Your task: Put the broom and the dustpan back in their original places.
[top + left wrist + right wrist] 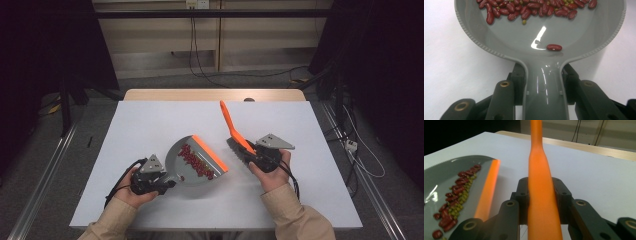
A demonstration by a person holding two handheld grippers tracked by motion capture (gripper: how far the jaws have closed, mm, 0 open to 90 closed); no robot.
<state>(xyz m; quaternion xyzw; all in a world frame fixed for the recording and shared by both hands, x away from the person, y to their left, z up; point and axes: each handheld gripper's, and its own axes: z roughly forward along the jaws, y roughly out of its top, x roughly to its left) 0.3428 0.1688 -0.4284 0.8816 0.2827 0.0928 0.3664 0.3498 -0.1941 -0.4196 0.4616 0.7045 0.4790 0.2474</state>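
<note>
We saw left hand (pixel 131 192) at near left of table (pixel 150 115), palm under left gripper (pixel 167 183); jaws clamped on grey dustpan (pixel 192 162) handle, pan flat, pointing far-right. Right hand (pixel 272 175) near centre-right; right gripper (pixel 250 156) jaws clamped on orange brush (pixel 231 127) handle, brush slanting far-left, bristles beside pan lip. Left gripper view showed lone red bean (pixel 554 47) apart from bean pile (pixel 536 8). Right gripper view showed small green beans (pixel 461 197) among red ones.

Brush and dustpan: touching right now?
Apart. The high view shows bare white table between the brush bristles and the dustpan orange lip.
</note>
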